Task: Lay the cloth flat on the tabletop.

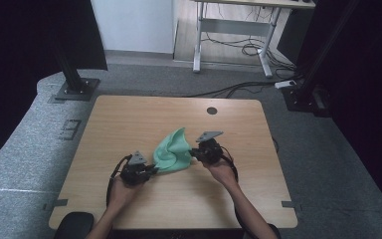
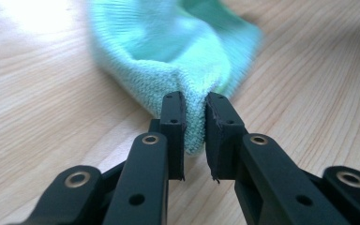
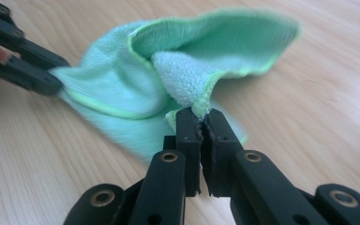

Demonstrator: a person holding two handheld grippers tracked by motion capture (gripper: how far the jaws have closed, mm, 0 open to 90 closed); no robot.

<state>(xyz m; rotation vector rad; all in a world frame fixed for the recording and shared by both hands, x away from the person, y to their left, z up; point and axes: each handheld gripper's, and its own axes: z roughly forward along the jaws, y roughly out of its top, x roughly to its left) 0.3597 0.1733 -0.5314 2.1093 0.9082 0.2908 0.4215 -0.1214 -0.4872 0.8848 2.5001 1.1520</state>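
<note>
A light green cloth (image 1: 173,149) lies bunched in the middle of the wooden table (image 1: 129,119), one edge standing up. My left gripper (image 1: 154,170) is shut on the cloth's near left corner; in the left gripper view the cloth (image 2: 168,51) is pinched between the two jaws of that gripper (image 2: 195,110). My right gripper (image 1: 193,152) is shut on the cloth's right corner, and in the right gripper view a fold of the cloth (image 3: 183,89) runs into its closed jaws (image 3: 200,121). The left gripper (image 3: 51,82) also shows at the far left there, holding the cloth.
A round cable hole (image 1: 212,110) is near the table's far edge. A black post base (image 1: 75,89) stands beyond the far left corner, another stand (image 1: 303,94) at the far right. A white desk frame (image 1: 234,30) with cables is behind.
</note>
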